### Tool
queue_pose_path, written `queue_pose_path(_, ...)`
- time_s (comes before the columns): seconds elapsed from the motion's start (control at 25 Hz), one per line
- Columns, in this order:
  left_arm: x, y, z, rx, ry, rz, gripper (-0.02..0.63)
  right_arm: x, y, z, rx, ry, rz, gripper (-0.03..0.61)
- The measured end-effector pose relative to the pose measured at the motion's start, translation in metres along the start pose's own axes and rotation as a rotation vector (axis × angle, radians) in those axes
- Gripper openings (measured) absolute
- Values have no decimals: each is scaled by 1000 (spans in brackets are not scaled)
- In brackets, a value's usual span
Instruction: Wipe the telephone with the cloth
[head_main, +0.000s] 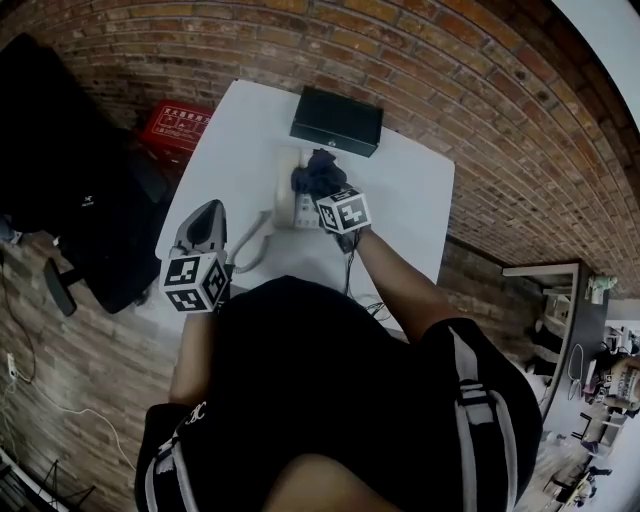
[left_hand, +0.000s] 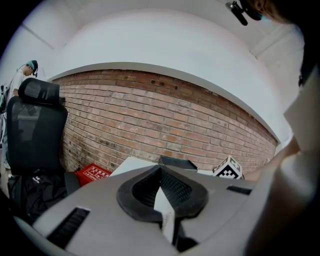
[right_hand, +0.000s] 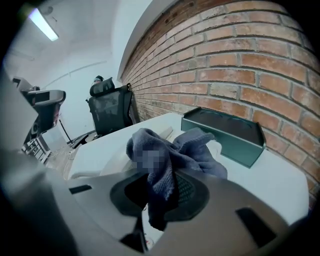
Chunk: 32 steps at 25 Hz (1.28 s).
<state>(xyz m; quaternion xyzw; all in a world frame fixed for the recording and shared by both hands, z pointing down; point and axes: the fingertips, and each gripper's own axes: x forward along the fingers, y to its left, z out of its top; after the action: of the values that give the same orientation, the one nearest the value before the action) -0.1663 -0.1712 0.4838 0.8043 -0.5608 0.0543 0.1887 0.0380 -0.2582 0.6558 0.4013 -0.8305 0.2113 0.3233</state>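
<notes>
The white telephone (head_main: 287, 203) sits in the middle of the white table (head_main: 420, 190), its coiled cord (head_main: 250, 255) trailing toward the near left. A dark blue cloth (head_main: 316, 172) lies bunched on top of the phone, and my right gripper (head_main: 326, 190) is shut on it. In the right gripper view the cloth (right_hand: 172, 150) hangs out from between the jaws of the right gripper (right_hand: 162, 189), over the telephone's pale body (right_hand: 116, 161). My left gripper (head_main: 207, 214) is held off the table's left side, away from the phone. Its jaws (left_hand: 161, 187) are shut with nothing in them.
A black box (head_main: 337, 120) stands at the table's far edge, dark green in the right gripper view (right_hand: 225, 131). A red crate (head_main: 175, 124) and a black office chair (head_main: 70, 170) sit on the floor to the left. Brick wall runs behind the table.
</notes>
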Motion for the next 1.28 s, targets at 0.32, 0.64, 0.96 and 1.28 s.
queue_pose_path(0.32,2,-3,2,16,10,-3,-5,10,-33,44,61,-7,-100,38)
queue_pose_path(0.64,4,-5,-1,12,24,-2,-5,13,-43,55,57,-27,-114,38)
queue_pose_path(0.96,7,-7,-7,8,37,-15,-3,-1,-61,42,119,-64,-129,38)
queue_pose_path(1.28,9,-5,-10,-3,43,-15,-5,-16,-65,21,194,-75,-142,38)
